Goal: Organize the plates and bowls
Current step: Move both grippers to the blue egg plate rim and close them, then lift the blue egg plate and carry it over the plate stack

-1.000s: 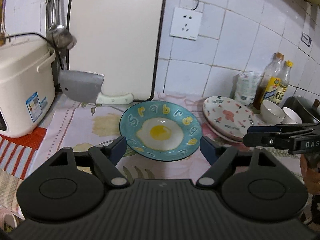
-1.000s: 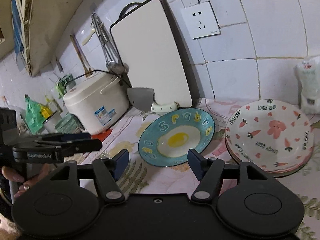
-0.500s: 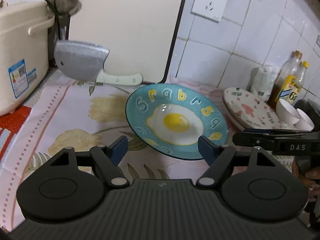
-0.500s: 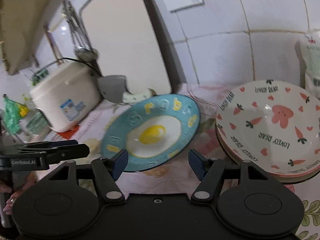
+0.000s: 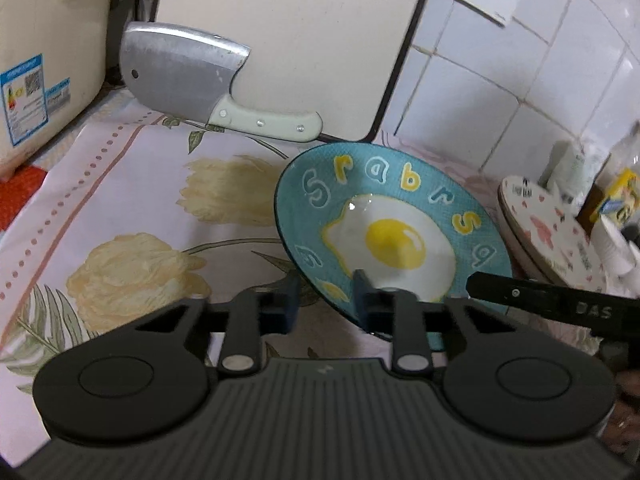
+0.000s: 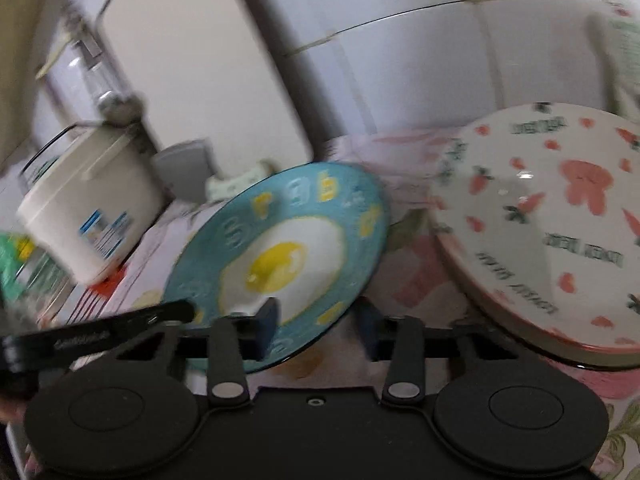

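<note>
Little of the tidying looks done: the blue egg plate (image 5: 394, 236) lies apart on the flowered counter (image 5: 132, 216), just beside the stack of pink rabbit plates (image 6: 560, 216), and seems to want setting on that stack. The left gripper (image 5: 322, 304) is closing over the plate's near rim, which passes between its jaws, one finger above and one below, though whether the pads already press cannot be told. To its right, the right gripper (image 6: 318, 330) is closing likewise on the same near rim, the rabbit stack lying ahead to its right.
</note>
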